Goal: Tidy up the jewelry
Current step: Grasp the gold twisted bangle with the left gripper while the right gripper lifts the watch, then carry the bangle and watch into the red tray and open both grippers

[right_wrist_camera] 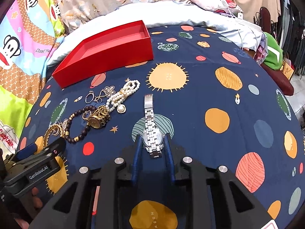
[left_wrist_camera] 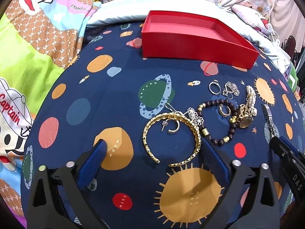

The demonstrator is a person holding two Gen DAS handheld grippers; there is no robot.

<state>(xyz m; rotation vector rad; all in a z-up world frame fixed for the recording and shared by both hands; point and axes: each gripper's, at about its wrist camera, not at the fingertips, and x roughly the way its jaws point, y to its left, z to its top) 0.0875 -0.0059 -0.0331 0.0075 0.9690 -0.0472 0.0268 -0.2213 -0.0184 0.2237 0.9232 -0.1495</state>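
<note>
An empty red box [left_wrist_camera: 192,38] stands at the back of the planet-print cloth; it also shows in the right wrist view [right_wrist_camera: 106,55]. My left gripper [left_wrist_camera: 154,147] is open, its blue fingers either side of a gold bangle [left_wrist_camera: 171,137] lying on the cloth. My right gripper [right_wrist_camera: 152,139] is shut on the case of a silver watch [right_wrist_camera: 151,126], whose band stretches away on the cloth. Between them lie a dark bead bracelet [left_wrist_camera: 219,122], a gold watch [right_wrist_camera: 97,119], a pearl bracelet [right_wrist_camera: 124,93], a silver ring [left_wrist_camera: 214,87] and small earrings [left_wrist_camera: 196,117].
The blue planet-print cloth [right_wrist_camera: 219,99] covers a bed. A cartoon monkey blanket [left_wrist_camera: 38,38] lies to the left, a pale duvet [right_wrist_camera: 190,17] and floral fabric behind the box. A green item [right_wrist_camera: 272,55] sits at the right edge.
</note>
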